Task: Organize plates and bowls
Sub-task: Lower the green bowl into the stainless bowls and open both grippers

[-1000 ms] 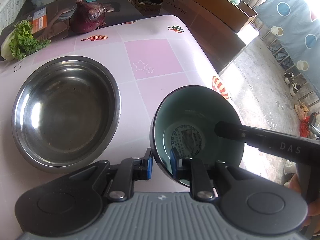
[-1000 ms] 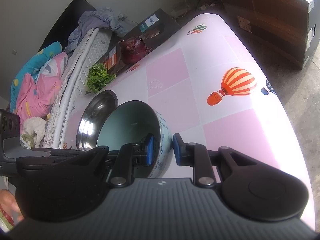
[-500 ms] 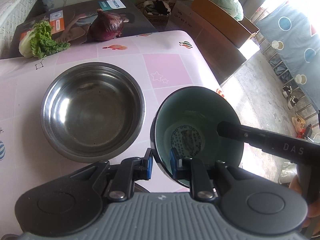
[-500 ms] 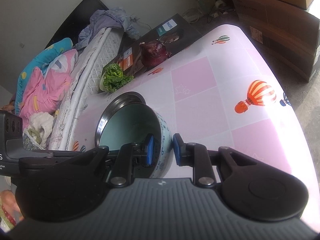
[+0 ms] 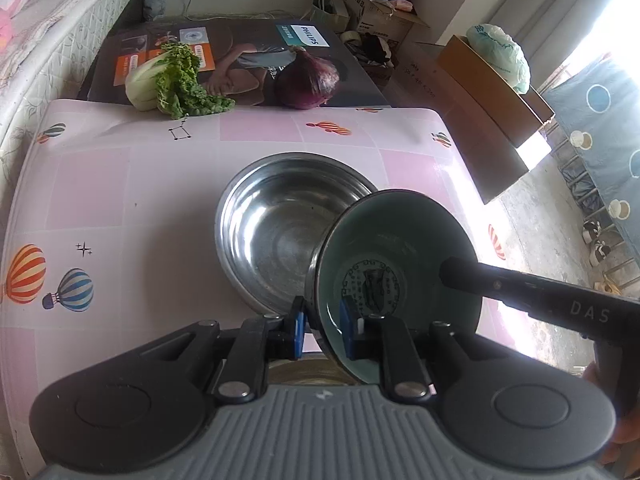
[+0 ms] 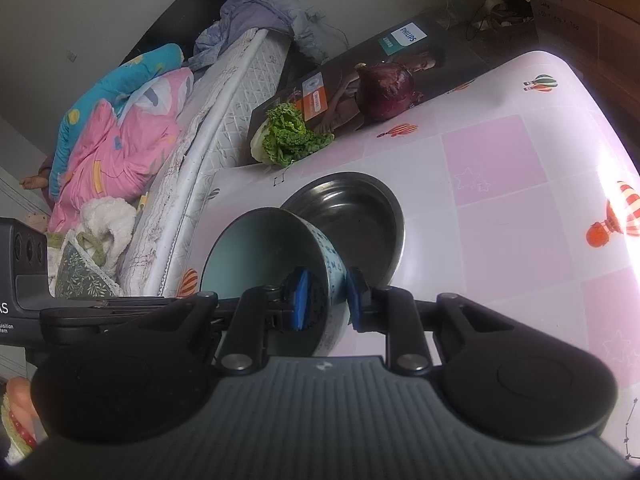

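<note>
A teal ceramic bowl (image 5: 400, 248) with a dark printed centre hangs above the table, held by both grippers. My left gripper (image 5: 322, 330) is shut on its near rim. The right gripper's black finger (image 5: 520, 288) reaches in over the opposite rim. In the right wrist view my right gripper (image 6: 328, 300) is shut on the patterned wall of the teal bowl (image 6: 256, 252). A larger steel bowl (image 5: 276, 224) sits on the table just behind and below it, partly covered; the steel bowl (image 6: 352, 208) lies beyond the teal one in the right view too.
The table wears a pink checked cloth (image 5: 120, 200) with balloon prints. At its far edge a dark printed box (image 5: 240, 52) carries a leafy green vegetable (image 5: 172, 80) and a purple cabbage (image 5: 308, 80). A mattress with bedding (image 6: 120, 128) runs along the left; cardboard boxes (image 5: 492, 92) stand right.
Both grippers have carried the teal bowl up and leftward across the table. It now overlaps the steel bowl's right rim instead of hanging beside it, and more of the table shows.
</note>
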Motion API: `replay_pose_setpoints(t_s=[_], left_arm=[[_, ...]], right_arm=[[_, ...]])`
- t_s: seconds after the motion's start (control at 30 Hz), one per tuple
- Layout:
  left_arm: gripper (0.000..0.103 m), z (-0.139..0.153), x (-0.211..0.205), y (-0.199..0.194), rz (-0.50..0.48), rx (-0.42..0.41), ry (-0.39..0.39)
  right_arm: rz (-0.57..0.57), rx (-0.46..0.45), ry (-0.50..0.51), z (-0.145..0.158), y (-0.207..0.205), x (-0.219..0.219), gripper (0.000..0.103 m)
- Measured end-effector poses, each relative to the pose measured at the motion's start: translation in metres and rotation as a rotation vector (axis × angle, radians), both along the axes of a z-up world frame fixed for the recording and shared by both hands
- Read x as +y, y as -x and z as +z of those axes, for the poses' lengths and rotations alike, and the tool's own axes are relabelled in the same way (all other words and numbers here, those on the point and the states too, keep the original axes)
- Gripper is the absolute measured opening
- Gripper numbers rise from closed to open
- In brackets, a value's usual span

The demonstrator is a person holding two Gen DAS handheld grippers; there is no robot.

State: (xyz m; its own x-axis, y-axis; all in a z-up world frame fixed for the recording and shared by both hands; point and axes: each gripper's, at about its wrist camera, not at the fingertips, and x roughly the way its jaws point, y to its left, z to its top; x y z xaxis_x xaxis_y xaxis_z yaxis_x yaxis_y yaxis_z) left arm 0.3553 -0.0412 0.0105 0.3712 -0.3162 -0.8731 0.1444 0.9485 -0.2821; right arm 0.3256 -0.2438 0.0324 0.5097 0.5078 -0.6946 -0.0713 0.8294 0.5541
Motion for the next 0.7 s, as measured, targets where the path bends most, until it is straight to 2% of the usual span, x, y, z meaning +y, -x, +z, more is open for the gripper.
replay_pose_setpoints(t_s=[0.27,0.7], left_arm=[[0.018,-0.012,0.025,-0.026,0.057,0.0,-0.013],[0.018,-0.049,0.015,-0.064,0.043,0.04,-0.017]], right_arm=[[0.022,0.03,-0.012,-0.019,-0.041,0.03,0.02],[-0.01,0.113,-0.018,-0.072,-0.081,0.02,0.02]])
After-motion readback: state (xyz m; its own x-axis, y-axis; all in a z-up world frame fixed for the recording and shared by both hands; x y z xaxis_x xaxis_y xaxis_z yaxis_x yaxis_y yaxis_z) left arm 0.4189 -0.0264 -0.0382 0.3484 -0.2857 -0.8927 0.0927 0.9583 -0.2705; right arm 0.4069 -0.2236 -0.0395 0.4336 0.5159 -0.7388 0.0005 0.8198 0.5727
